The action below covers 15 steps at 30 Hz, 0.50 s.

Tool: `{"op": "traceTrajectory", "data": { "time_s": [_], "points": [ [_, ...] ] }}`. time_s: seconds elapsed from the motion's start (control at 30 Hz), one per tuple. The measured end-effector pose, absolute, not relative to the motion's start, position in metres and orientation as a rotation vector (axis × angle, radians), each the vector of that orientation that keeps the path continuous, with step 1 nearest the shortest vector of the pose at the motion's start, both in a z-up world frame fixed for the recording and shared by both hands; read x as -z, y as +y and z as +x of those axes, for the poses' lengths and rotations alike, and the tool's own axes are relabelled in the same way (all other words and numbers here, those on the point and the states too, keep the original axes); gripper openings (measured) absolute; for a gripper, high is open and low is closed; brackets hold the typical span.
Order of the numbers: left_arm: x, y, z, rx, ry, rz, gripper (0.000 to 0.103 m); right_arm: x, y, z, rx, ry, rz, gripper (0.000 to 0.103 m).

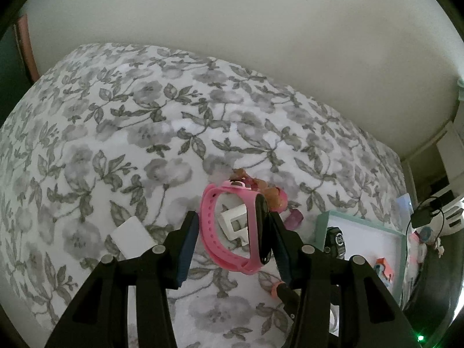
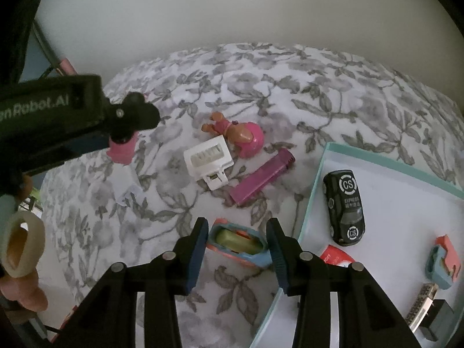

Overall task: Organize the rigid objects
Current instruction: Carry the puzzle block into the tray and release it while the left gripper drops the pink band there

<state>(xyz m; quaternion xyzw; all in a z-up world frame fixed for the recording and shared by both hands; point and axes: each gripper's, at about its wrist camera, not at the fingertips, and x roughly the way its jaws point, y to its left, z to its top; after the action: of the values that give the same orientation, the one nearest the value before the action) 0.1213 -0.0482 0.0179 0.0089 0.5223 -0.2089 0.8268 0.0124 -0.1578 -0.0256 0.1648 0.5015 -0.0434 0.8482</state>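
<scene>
A black toy car marked "CS" lies in the teal-rimmed box on the floral bedspread. The left gripper is clamped on a pink rubbery watch band, held above the bedspread. The right gripper grips a blue-and-coral plastic toy beside the box.

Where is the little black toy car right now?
In the right wrist view the black toy car lies inside the teal-rimmed tray, near its left wall, right of the purple bar.
</scene>
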Motion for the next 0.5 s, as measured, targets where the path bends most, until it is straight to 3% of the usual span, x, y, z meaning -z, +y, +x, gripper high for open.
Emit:
{"op": "traceTrajectory", "data": {
  "time_s": [0.5],
  "points": [
    [-0.012, -0.045, 0.128, 0.44, 1.14, -0.005, 0.05, 0.055, -0.153, 0.024, 0.128, 1.133, 0.286, 0.039]
  ]
}}
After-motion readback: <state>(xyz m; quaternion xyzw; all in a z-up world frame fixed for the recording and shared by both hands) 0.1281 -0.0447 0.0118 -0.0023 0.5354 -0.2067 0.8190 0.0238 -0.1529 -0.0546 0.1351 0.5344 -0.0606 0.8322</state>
